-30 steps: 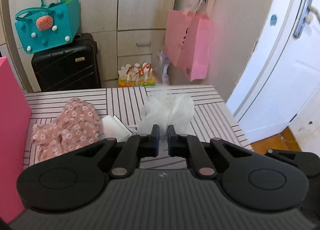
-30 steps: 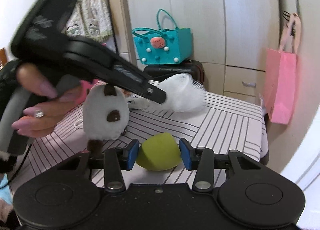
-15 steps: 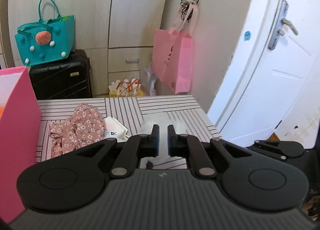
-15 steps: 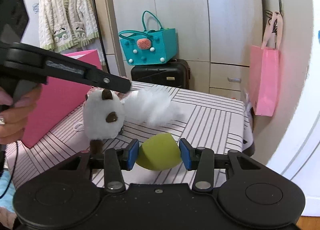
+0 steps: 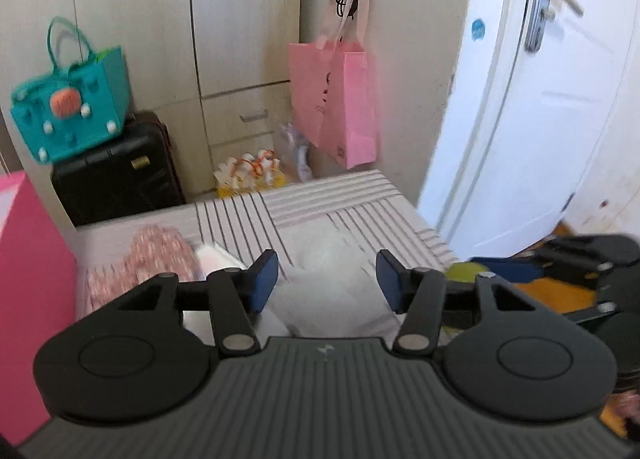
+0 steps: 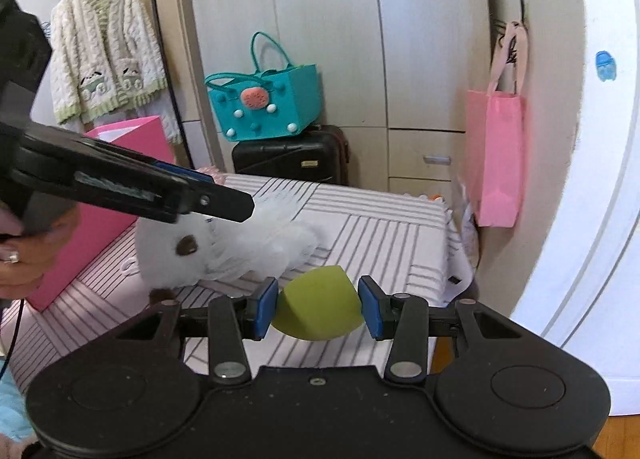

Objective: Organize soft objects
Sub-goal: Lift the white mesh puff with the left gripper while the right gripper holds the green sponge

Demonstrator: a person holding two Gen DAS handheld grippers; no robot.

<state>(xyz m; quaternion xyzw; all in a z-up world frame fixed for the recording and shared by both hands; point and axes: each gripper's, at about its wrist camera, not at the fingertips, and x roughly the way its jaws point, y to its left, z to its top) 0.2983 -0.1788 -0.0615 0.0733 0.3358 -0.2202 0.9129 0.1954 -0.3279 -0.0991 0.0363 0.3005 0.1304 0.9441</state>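
My left gripper (image 5: 327,279) is open and empty above the striped table (image 5: 320,195); a blurred white mesh puff (image 5: 332,271) lies just below it. The puff also shows in the right wrist view (image 6: 272,239), next to a white plush toy (image 6: 172,255) under the left gripper's fingers (image 6: 216,205). My right gripper (image 6: 318,307) is shut on a green sponge (image 6: 318,309) above the table's near edge. A pink floral cloth (image 5: 156,259) lies at the table's left. A pink box (image 6: 120,179) stands on the left.
A teal bag (image 6: 268,103) sits on a black suitcase (image 6: 292,155) behind the table. A pink paper bag (image 6: 496,155) hangs on the wall at the right. A white door (image 5: 540,99) is right of the table. A white packet (image 5: 212,259) lies beside the cloth.
My left gripper has opened and let go of the white mesh puff, which now lies on the table by the plush toy. My right gripper still holds the green sponge.
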